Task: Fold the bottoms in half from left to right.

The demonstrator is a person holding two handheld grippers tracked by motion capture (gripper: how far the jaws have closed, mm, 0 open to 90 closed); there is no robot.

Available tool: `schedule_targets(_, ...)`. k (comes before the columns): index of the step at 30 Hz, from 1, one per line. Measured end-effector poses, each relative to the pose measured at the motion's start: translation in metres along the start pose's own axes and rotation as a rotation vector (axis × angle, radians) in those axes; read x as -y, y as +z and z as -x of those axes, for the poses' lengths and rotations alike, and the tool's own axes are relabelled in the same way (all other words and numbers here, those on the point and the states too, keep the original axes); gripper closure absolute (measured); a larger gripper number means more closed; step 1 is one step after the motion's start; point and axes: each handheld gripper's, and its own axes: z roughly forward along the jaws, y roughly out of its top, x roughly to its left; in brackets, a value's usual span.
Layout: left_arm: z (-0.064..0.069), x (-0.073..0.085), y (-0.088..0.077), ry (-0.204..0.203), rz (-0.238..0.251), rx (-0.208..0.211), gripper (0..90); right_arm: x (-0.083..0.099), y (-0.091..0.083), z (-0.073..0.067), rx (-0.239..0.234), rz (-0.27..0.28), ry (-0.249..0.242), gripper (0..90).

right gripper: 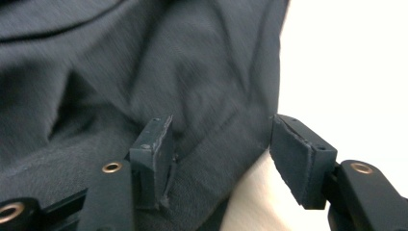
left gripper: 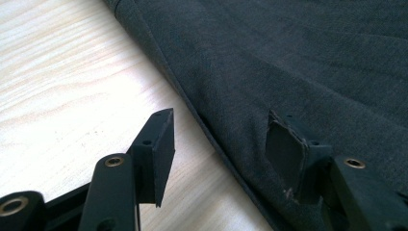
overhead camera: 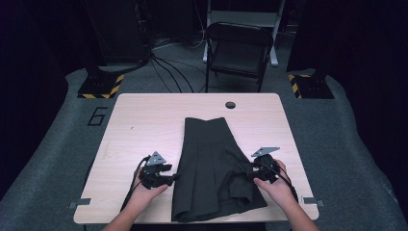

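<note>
One dark skirt (overhead camera: 211, 163) lies mid-table (overhead camera: 144, 115), long axis running away from the person, narrow waistband at the far end, hem near. Left gripper (overhead camera: 166, 179) gapes at skirt's left edge, gripping nothing. Right gripper (overhead camera: 246, 173) at its rumpled right side, jaws apart, cloth between, unpinched.
</note>
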Motion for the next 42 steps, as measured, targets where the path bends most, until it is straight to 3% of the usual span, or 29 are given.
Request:
schedule_targets(7, 0.000, -0.002, 0.007, -0.011, -0.001, 0.012, 43.0, 0.019, -0.005, 0.004, -0.013, 0.010, 0.049, 40.6)
schedule_targets(8, 0.001, -0.003, 0.008, -0.014, -0.007, 0.019, 42.8, 0.020, -0.006, 0.002, -0.020, 0.012, 0.067, 41.0)
schedule_targets(12, 0.002, -0.005, 0.012, -0.016, -0.010, 0.027, 42.5, 0.020, -0.013, -0.007, -0.012, 0.017, 0.043, 40.9)
schedule_targets(13, 0.003, -0.005, 0.013, -0.017, -0.011, 0.027, 42.4, 0.020, -0.016, -0.012, -0.011, 0.024, 0.067, 40.7)
schedule_targets(16, 0.002, -0.006, 0.016, -0.010, -0.018, 0.028, 42.2, 0.022, -0.025, -0.021, -0.010, 0.044, 0.047, 39.8)
schedule_targets(17, 0.003, -0.006, 0.018, -0.024, -0.018, 0.029, 42.2, 0.023, -0.027, -0.023, -0.004, 0.040, 0.047, 39.5)
schedule_targets(19, 0.002, -0.006, 0.021, -0.012, -0.030, 0.028, 42.1, 0.027, -0.027, -0.027, -0.018, 0.034, 0.073, 39.7)
schedule_targets(22, 0.001, -0.005, 0.026, -0.033, -0.041, 0.030, 42.1, 0.033, -0.026, -0.031, -0.043, 0.011, 0.071, 47.6)
schedule_targets(24, 0.000, -0.005, 0.030, -0.041, -0.056, 0.030, 42.5, 0.037, -0.024, -0.033, -0.046, -0.025, 0.035, 64.1)
schedule_targets(26, -0.001, -0.005, 0.033, -0.035, -0.070, 0.038, 45.1, 0.038, -0.024, -0.035, -0.050, -0.027, 0.018, 78.6)
schedule_targets(27, -0.001, -0.005, 0.036, -0.031, -0.078, 0.034, 45.4, 0.038, -0.027, -0.034, -0.067, -0.035, 0.002, 83.6)
schedule_targets(28, 0.000, -0.005, 0.038, -0.033, -0.071, 0.033, 48.0, 0.037, -0.031, -0.034, -0.054, -0.019, -0.014, 86.4)
schedule_targets(31, 0.002, -0.006, 0.040, -0.009, -0.077, 0.024, 53.6, 0.031, -0.046, -0.031, -0.034, 0.024, -0.027, 87.3)
schedule_targets(37, 0.007, -0.009, 0.042, 0.008, -0.083, -0.004, 68.7, 0.026, -0.079, -0.016, 0.023, 0.121, 0.012, 87.4)
schedule_targets(42, 0.010, -0.011, 0.042, 0.054, -0.088, -0.034, 77.3, 0.035, -0.087, -0.003, 0.024, 0.119, 0.065, 87.4)
